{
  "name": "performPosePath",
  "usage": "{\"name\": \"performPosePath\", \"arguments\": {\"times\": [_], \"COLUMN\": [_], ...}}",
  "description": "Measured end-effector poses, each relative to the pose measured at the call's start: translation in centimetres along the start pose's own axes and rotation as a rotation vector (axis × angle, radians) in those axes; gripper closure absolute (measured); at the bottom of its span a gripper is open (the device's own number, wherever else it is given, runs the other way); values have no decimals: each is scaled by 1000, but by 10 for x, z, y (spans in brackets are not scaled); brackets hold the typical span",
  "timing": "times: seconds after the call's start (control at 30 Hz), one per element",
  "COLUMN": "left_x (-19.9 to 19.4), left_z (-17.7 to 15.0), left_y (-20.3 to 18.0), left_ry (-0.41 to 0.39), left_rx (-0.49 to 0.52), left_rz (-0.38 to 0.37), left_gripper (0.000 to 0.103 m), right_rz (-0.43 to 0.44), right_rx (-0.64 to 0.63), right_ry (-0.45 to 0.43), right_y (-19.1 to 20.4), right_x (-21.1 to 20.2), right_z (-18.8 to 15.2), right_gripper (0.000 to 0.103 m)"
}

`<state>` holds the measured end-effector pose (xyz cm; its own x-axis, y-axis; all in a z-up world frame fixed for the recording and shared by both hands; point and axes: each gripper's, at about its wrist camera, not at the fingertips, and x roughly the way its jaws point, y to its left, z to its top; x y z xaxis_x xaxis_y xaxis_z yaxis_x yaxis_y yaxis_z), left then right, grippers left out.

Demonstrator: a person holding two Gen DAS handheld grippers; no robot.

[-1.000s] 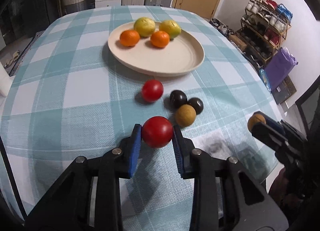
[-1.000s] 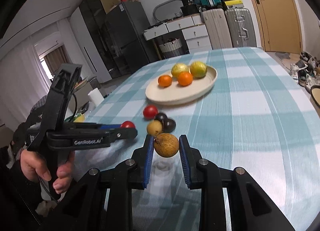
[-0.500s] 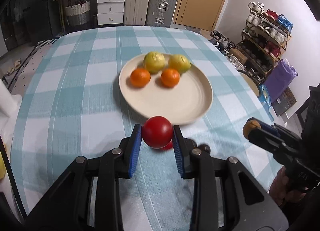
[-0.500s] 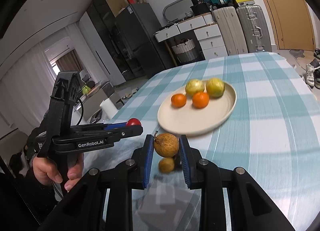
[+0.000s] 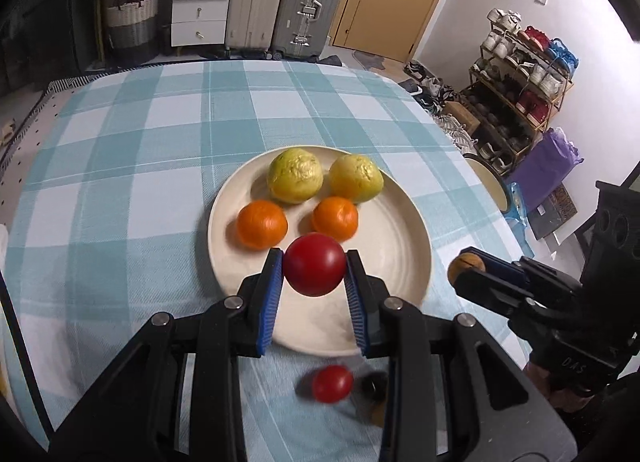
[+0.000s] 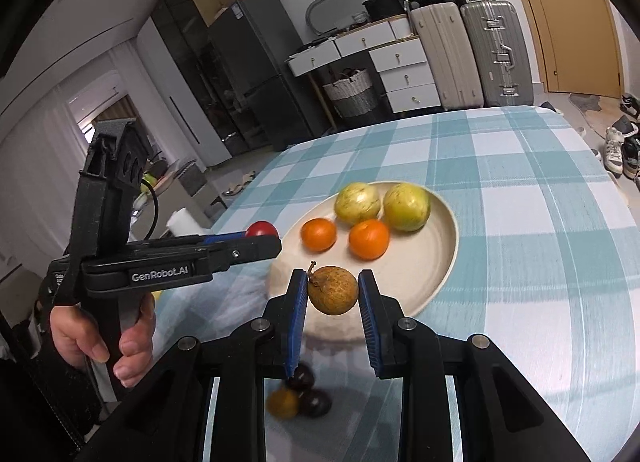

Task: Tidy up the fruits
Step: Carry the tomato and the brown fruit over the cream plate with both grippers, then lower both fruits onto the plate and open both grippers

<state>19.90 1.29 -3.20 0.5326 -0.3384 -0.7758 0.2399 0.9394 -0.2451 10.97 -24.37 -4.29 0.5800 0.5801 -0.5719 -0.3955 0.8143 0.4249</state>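
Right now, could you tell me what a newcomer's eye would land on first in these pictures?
First, the red fruit clamped in the left gripper, held over the near part of the cream plate. Next, the brown fruit in the right gripper, above the plate's near rim. On the plate sit two oranges and two yellow-green fruits.

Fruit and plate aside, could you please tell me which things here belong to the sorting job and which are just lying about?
Job:
- plate, holding two oranges and two yellow-green fruits
- red fruit in left tongs
- brown fruit in right tongs
- small red fruit on the tablecloth

Lying about:
- suitcases
- shoe rack
- drawers
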Motion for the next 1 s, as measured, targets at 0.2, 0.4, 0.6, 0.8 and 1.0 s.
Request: {"name": "performPosePath", "arguments": {"times": [0.2,0.4,0.6,0.8,1.0], "left_x": [27,42,50,55,53], "left_z": [16,29,35,39,42], "left_y": [0,-3,-2,2,0], "left_ry": [26,27,36,38,24], "left_rx": [10,36,25,18,20], "left_rz": [-23,-24,-25,-35,-21], "left_gripper": [75,75,75,75,72], "right_rz": [-22,-83,-87,-83,-98], "right_rx": [-21,-42,5,13,-26], "right_ry": [28,22,33,26,-20], "right_y": [-10,-16,-32,-37,-30], "right_x": [24,40,55,62,61], "right_z": [13,24,33,36,35], "right_gripper": [77,77,76,76,49]}}
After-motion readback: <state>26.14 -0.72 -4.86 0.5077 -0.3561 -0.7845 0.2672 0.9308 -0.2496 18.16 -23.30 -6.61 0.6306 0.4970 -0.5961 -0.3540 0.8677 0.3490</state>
